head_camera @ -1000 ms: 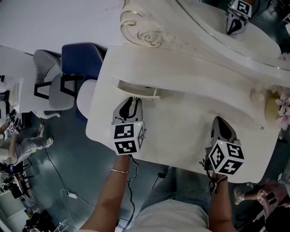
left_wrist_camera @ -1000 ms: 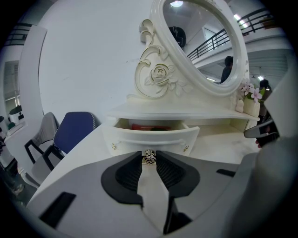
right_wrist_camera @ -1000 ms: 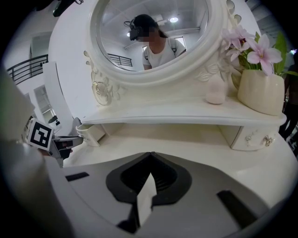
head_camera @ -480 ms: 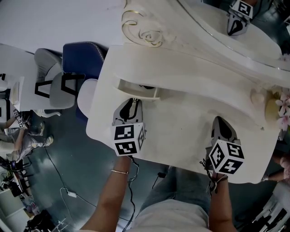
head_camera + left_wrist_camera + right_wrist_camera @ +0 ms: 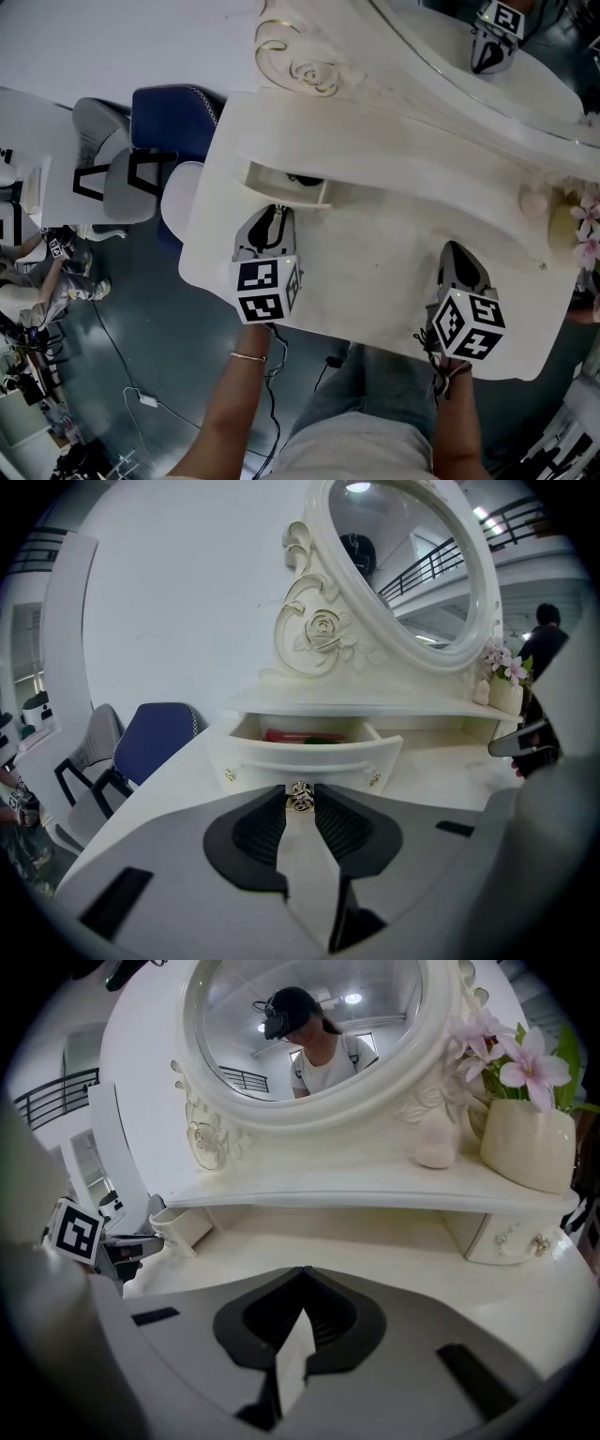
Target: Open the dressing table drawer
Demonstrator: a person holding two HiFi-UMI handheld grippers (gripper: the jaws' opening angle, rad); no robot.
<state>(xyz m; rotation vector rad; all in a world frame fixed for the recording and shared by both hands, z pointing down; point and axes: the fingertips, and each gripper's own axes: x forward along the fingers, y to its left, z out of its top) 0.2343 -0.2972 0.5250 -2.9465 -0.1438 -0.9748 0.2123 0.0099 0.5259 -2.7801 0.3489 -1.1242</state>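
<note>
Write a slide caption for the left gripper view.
Left gripper clamped on the metal knob of the open dressing-table drawer.

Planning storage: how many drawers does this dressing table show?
2: open drawer at left, knob in the left gripper; shut drawer under the shelf at right. More may be hidden.

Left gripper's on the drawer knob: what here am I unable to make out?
- Contents of the open cream drawer: the left gripper view shows only red and green slivers behind its front; in the head view the cream shelf partly overhangs it.
- The small metal knob: in the head view it is hidden under the left gripper.
- The pink flowers: in the head view they are cut off by the right edge.
</note>
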